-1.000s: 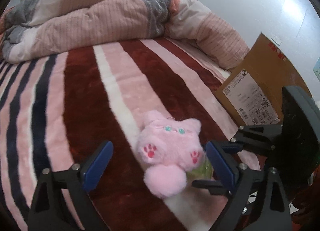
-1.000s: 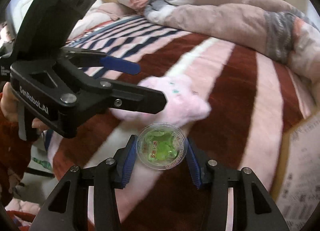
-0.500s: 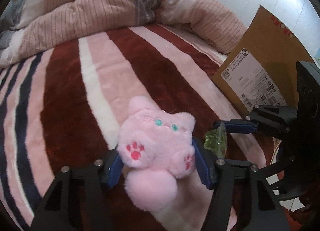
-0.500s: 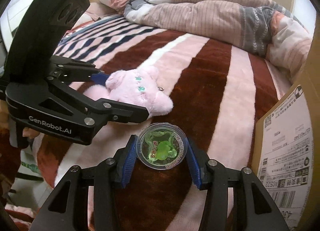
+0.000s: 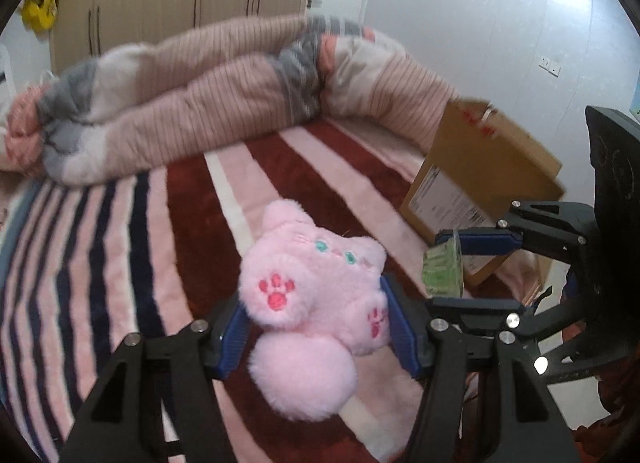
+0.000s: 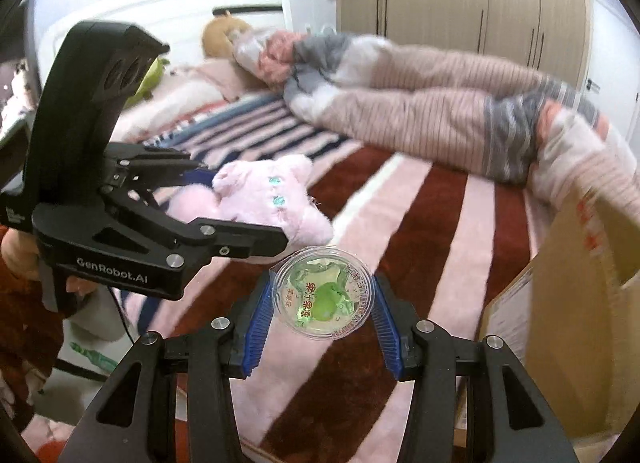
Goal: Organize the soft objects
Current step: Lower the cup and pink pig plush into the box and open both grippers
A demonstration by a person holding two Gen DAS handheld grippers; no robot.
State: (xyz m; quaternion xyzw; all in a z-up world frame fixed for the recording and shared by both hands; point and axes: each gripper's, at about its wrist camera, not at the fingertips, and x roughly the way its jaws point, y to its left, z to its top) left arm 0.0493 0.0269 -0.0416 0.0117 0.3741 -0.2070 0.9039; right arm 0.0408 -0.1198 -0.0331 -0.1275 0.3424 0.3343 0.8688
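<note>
The left gripper (image 5: 316, 327) is clamped on a pink plush cat (image 5: 316, 291); beside it, the right gripper (image 6: 322, 327) grips a clear jelly cup (image 6: 322, 297).

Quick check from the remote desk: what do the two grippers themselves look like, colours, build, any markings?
Both are matte black plastic frames with silver screw heads and ribbed blue pads. The left gripper carries white GenRobot.AI lettering on its side and a tall black housing; a thin black cable hangs below it. The right gripper has the same build.

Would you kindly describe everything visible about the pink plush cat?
The pink plush cat is fluffy, with two ears, teal eyes, red paw prints and a round pompom tail. The left gripper clamps its lower body between blue pads, face up, lifted off the striped blanket.
</note>
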